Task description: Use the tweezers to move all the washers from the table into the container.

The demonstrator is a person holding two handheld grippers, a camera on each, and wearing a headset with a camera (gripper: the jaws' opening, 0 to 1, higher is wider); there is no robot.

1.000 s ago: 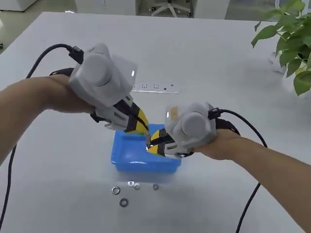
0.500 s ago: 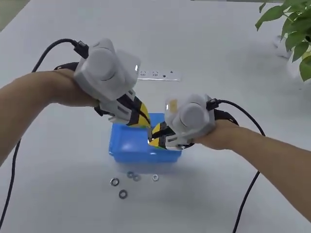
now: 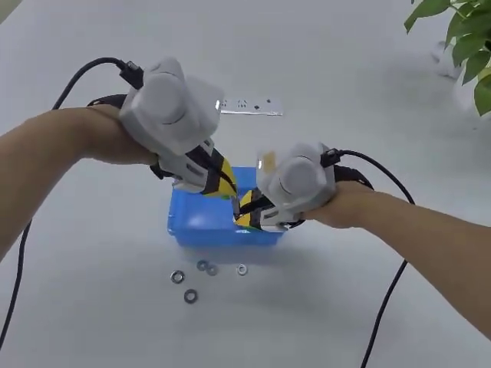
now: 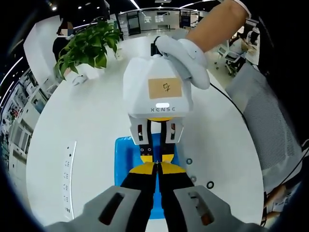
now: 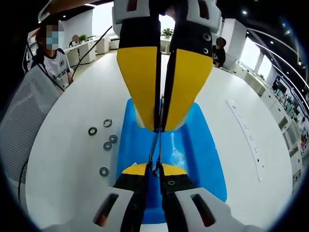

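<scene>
Left gripper (image 3: 231,195): jaws are clamped on the tweezers (image 5: 157,145), over the container (image 3: 196,227).
Right gripper (image 3: 238,218): jaws are pressed onto the same tweezers, tip to tip.
Washers (image 5: 107,145): five are counted on the table (image 3: 345,77), left of the right gripper, outside the container's wall.
Room: open table is seen around both grippers.

Change over the last second. The headset camera has swung, so the whole scene sits higher in the head view; this is a move of the camera, not of the things. Against the blue plastic container (image 3: 207,236), the left gripper (image 3: 229,192) and right gripper (image 3: 239,218), both closed on the thin metal tweezers (image 5: 157,145), now meet slightly nearer its near wall. The camera's swing may account for part of that shift.
</scene>
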